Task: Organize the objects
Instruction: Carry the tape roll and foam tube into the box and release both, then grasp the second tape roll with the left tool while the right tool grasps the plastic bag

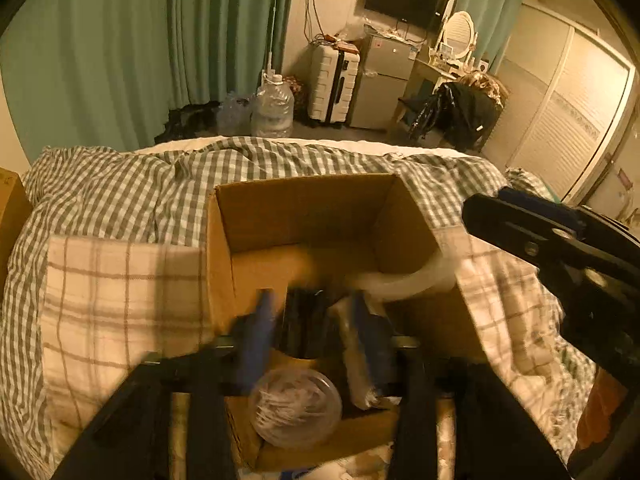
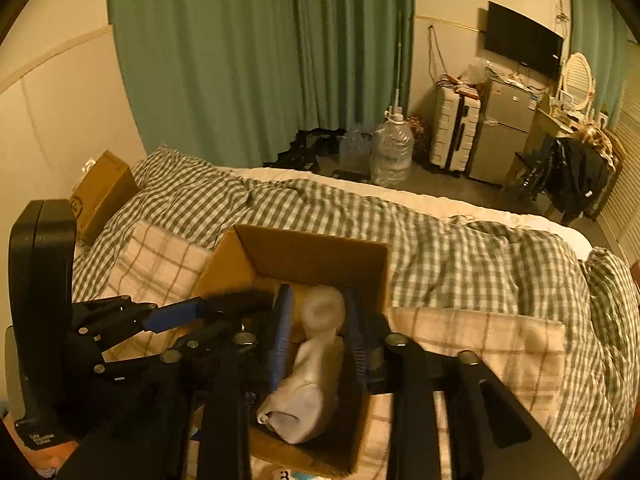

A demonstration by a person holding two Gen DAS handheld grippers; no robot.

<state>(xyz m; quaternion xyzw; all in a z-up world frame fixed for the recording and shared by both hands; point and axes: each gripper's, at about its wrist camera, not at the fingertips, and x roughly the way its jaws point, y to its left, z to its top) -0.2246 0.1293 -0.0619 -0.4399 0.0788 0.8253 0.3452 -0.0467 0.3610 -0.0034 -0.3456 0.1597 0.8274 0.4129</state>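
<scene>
An open cardboard box (image 1: pixel 296 204) sits on the bed, also in the right wrist view (image 2: pixel 308 248). My left gripper (image 1: pixel 312 324) hangs over the box's near end, its blue fingers (image 1: pixel 256 340) on either side of a dark upright object (image 1: pixel 302 324); contact is blurred. A round clear lidded tub (image 1: pixel 296 406) lies in the box below it. My right gripper (image 2: pixel 318 332) is over the box, its blue fingers (image 2: pixel 280 336) astride a rolled white sock (image 2: pixel 308 376), with gaps showing. The right gripper also shows in the left wrist view (image 1: pixel 560 248).
The box rests on a plaid cloth (image 1: pixel 120 304) over a green checked duvet (image 1: pixel 132 184). Another cardboard box (image 2: pixel 102 190) stands at the bed's far left. Beyond the bed are water jugs (image 1: pixel 274 108), a suitcase (image 1: pixel 334 84) and a small fridge (image 1: pixel 382 84).
</scene>
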